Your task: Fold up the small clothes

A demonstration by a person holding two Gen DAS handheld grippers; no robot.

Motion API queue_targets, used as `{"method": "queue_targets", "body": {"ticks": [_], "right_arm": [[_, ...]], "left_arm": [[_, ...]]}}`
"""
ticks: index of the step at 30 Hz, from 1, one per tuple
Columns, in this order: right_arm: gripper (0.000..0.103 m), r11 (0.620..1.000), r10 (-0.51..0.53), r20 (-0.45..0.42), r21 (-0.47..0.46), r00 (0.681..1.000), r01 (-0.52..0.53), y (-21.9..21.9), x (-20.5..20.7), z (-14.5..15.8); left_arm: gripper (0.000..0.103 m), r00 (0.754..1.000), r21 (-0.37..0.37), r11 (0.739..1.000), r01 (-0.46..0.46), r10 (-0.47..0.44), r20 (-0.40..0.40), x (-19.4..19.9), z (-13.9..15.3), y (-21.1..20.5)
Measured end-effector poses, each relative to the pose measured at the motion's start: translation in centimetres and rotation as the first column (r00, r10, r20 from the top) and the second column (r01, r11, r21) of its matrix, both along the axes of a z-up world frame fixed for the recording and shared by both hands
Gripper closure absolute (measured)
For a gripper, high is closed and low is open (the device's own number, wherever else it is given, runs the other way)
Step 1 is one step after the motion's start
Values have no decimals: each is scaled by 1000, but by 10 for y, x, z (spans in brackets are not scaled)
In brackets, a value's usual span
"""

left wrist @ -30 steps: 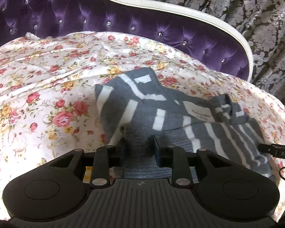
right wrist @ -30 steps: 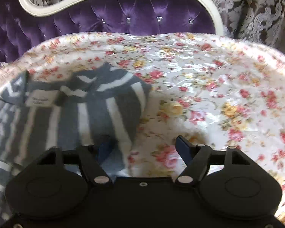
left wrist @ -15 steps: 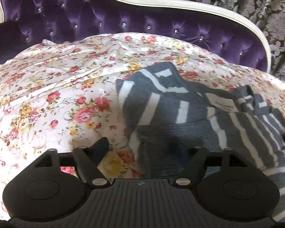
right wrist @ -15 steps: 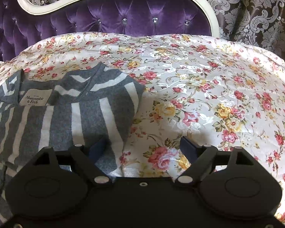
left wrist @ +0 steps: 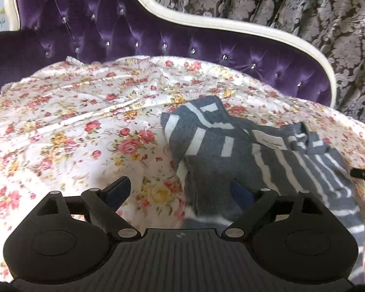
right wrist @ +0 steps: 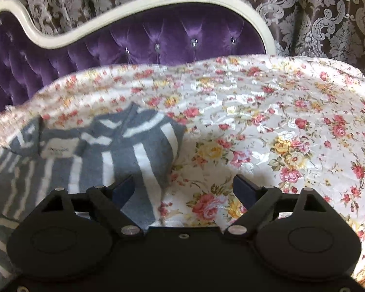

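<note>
left gripper (left wrist: 180, 192) has just been opening, its jaws wide and empty, the grey striped top (left wrist: 231, 150) loose between them; right gripper (right wrist: 183, 189) likewise wide, holding nothing. both tilt down over the floral bedspread (left wrist: 73, 133). the top's white label (right wrist: 58, 149) is unreadable.

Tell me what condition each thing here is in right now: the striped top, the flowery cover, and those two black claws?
Striped top: partly folded, lying loose on the cover, label showing.
Floral cover: spread over the bed, wrinkled.
Left gripper: open, jaws just opened, gripping nothing; the top's edge lies between them.
Right gripper: open, jaws just widened, holding nothing.
</note>
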State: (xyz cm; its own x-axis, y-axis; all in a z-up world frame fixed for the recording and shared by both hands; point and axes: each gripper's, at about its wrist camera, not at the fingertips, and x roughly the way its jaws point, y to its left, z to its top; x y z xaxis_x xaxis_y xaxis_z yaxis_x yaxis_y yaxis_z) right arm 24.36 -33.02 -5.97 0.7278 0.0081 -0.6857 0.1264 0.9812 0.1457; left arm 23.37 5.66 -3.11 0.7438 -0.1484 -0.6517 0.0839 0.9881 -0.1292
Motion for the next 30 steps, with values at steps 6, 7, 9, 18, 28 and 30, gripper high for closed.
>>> {"method": "queue_targets", "body": {"ticks": [6, 7, 9, 18, 28, 30], "right_arm": [[10, 1000, 28, 62, 5, 998, -29, 2, -14, 9], [10, 999, 33, 75, 8, 997, -34, 2, -17, 10], [10, 999, 39, 114, 19, 993, -42, 2, -25, 15], [6, 991, 52, 241, 110, 969, -81, 11, -90, 26], [5, 969, 80, 151, 221, 985, -113, 29, -178, 14], [5, 960, 82, 112, 257, 990, -108, 30, -193, 10]], "left_arm": [[13, 999, -6, 1000, 18, -18, 29, -40, 6, 2], [13, 999, -4, 1000, 21, -20, 30, -46, 6, 1], [11, 999, 1, 1000, 25, -25, 36, -61, 6, 3], [1, 999, -54, 998, 35, -34, 14, -123, 0, 23], [1, 992, -57, 991, 121, -123, -41, -168, -22, 10], [1, 991, -57, 990, 126, -129, -44, -175, -26, 9]]}}
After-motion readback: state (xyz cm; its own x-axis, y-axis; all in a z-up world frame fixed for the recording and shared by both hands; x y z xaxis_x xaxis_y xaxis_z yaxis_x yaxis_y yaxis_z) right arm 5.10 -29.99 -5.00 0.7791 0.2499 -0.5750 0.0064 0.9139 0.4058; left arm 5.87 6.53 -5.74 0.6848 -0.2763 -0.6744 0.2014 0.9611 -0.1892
